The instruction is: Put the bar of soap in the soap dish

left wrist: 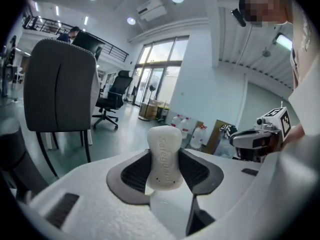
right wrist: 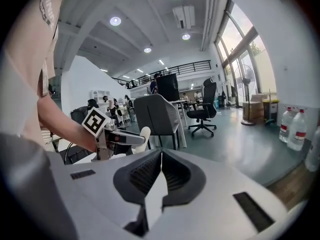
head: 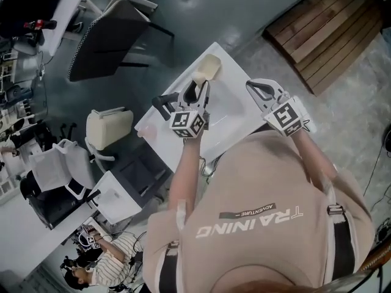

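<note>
table (head: 232, 105): white, below your two claws | left claw (left wrist: 165, 170): your jaws are clamped on the bar of soap (left wrist: 164, 151) | right claw (right wrist: 161, 176): your jaws are pressed together, nothing between them | bar of soap: pale, upright between the left jaws, sticking out past their tips

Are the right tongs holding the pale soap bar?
No, the right tongs are shut on nothing; the cream-white bar of soap is clamped in the left tongs.
</note>
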Demonstrator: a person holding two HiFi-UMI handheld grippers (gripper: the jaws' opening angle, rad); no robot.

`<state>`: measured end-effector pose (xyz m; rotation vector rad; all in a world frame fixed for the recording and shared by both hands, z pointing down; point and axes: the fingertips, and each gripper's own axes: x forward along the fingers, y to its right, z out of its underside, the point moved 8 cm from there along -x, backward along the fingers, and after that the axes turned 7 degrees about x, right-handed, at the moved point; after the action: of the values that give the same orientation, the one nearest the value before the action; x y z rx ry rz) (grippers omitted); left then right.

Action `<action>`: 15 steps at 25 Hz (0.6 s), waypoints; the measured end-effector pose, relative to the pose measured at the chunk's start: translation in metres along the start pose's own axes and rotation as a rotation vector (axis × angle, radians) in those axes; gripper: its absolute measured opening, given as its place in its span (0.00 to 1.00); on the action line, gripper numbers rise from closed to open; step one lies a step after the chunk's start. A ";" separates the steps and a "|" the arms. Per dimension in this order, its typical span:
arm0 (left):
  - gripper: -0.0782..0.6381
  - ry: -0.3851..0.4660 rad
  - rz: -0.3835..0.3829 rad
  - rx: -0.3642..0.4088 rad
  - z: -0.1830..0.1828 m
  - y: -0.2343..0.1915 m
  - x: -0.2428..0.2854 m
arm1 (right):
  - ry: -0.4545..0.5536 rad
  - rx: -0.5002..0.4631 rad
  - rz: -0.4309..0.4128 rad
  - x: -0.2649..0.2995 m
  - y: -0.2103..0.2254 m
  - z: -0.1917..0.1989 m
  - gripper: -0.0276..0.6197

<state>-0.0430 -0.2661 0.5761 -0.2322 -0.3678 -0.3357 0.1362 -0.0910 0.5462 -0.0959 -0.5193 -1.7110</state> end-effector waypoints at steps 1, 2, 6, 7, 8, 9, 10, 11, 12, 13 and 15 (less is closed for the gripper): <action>0.35 -0.026 -0.006 0.002 0.004 -0.004 0.009 | -0.008 0.012 -0.002 -0.001 0.008 0.004 0.06; 0.35 -0.051 -0.011 0.002 0.008 -0.008 0.018 | -0.017 0.022 -0.002 -0.001 0.016 0.007 0.06; 0.35 -0.135 -0.011 0.015 0.022 -0.017 0.050 | -0.043 0.060 -0.010 0.000 0.044 0.013 0.06; 0.35 -0.155 -0.004 0.026 0.025 -0.018 0.056 | -0.044 0.067 -0.011 0.001 0.049 0.013 0.06; 0.35 -0.178 0.003 0.040 0.028 -0.019 0.061 | -0.043 0.071 -0.011 0.003 0.054 0.013 0.06; 0.35 -0.200 0.008 0.058 0.031 -0.020 0.066 | -0.041 0.073 -0.012 0.005 0.058 0.012 0.06; 0.35 -0.222 0.011 0.079 0.033 -0.021 0.070 | -0.038 0.077 -0.014 0.007 0.062 0.011 0.06; 0.35 -0.246 0.012 0.103 0.035 -0.022 0.073 | -0.037 0.083 -0.016 0.009 0.064 0.011 0.06; 0.35 -0.272 0.012 0.128 0.036 -0.024 0.076 | -0.037 0.090 -0.018 0.011 0.067 0.011 0.06; 0.35 -0.298 0.011 0.151 0.037 -0.025 0.079 | -0.038 0.096 -0.021 0.012 0.069 0.011 0.06; 0.35 -0.349 0.014 0.190 0.039 -0.028 0.084 | -0.042 0.103 -0.025 0.015 0.074 0.012 0.06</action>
<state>0.0091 -0.3039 0.6486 -0.1059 -0.7387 -0.2442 0.2007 -0.1082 0.5829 -0.0514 -0.6408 -1.7067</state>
